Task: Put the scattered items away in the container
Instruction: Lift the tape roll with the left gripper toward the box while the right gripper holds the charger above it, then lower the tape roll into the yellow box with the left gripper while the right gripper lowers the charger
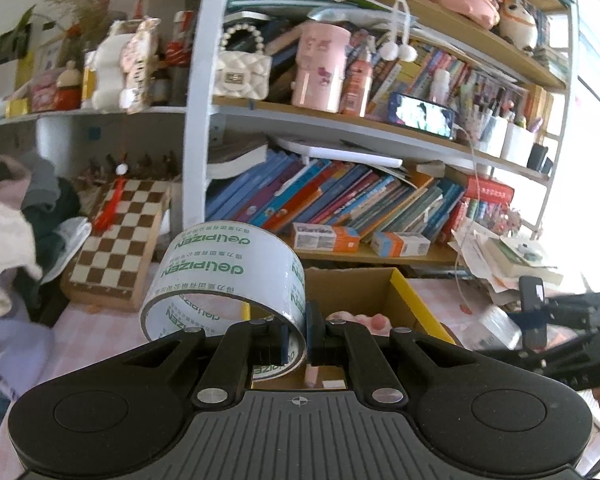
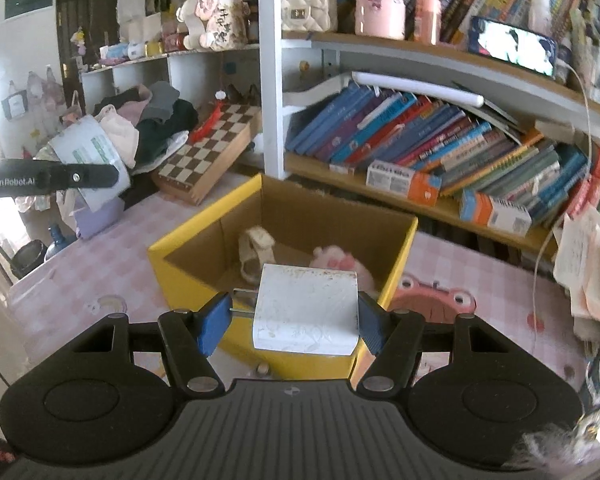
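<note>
Hovering above the yellow box (image 2: 284,360), both grippers' fingers hold loads, a tape roll (image 1: 228,276) and a white plug (image 2: 306,312), which might collide if dropped together.

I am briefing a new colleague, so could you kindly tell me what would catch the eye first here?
Each pair of tongs holds something: the left tongs clamp a tape roll, the right tongs a white charger. Both hang near the yellow box, with a pink plush toy inside, below a crowded bookshelf.
</note>
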